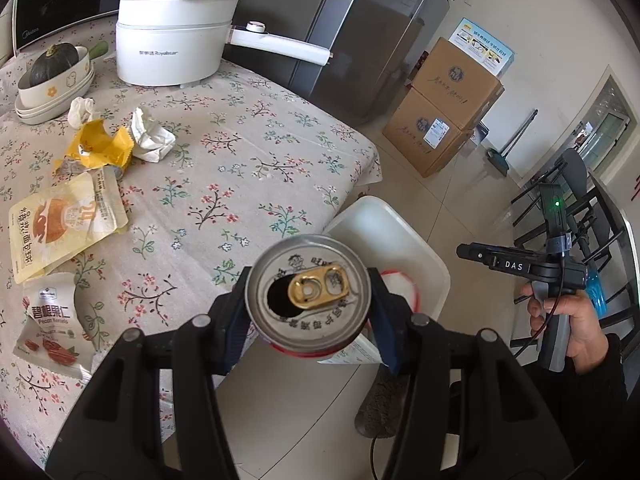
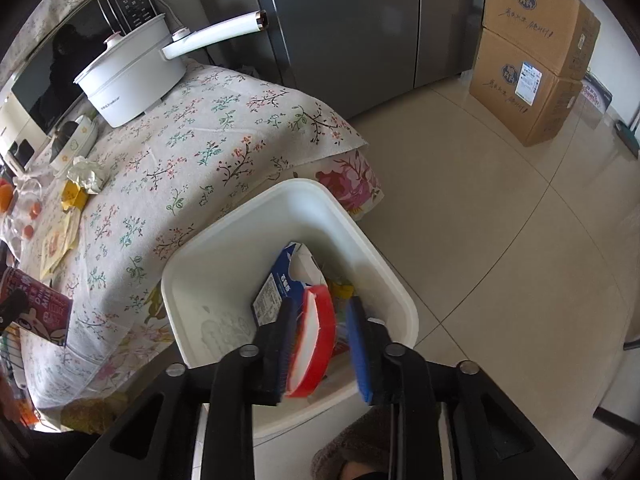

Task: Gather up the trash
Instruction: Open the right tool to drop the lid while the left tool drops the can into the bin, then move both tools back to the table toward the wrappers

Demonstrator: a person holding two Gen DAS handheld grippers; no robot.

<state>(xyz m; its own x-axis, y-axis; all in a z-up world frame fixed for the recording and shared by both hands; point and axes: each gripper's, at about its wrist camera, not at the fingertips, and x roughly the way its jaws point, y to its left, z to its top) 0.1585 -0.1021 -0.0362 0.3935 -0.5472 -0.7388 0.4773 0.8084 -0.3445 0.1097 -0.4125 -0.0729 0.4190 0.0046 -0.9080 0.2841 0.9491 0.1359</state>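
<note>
My left gripper (image 1: 308, 296) is shut on an opened drink can (image 1: 308, 292), held upright beyond the table edge, near the white trash bin (image 1: 400, 232). The can also shows at the left edge of the right wrist view (image 2: 36, 308). My right gripper (image 2: 320, 344) is open above the bin (image 2: 224, 264); a red-and-white lid (image 2: 316, 340) lies between its fingers, apparently loose, over a blue carton (image 2: 276, 284). On the table lie two snack bags (image 1: 64, 220), (image 1: 52, 320), a yellow wrapper (image 1: 100, 148) and crumpled tissues (image 1: 150, 136).
A white electric pot (image 1: 176, 44) with a long handle and a bowl holding a squash (image 1: 56, 72) stand at the back of the floral tablecloth (image 1: 240, 168). Cardboard boxes (image 2: 532, 60) and a grey fridge (image 2: 360, 20) stand on the tiled floor.
</note>
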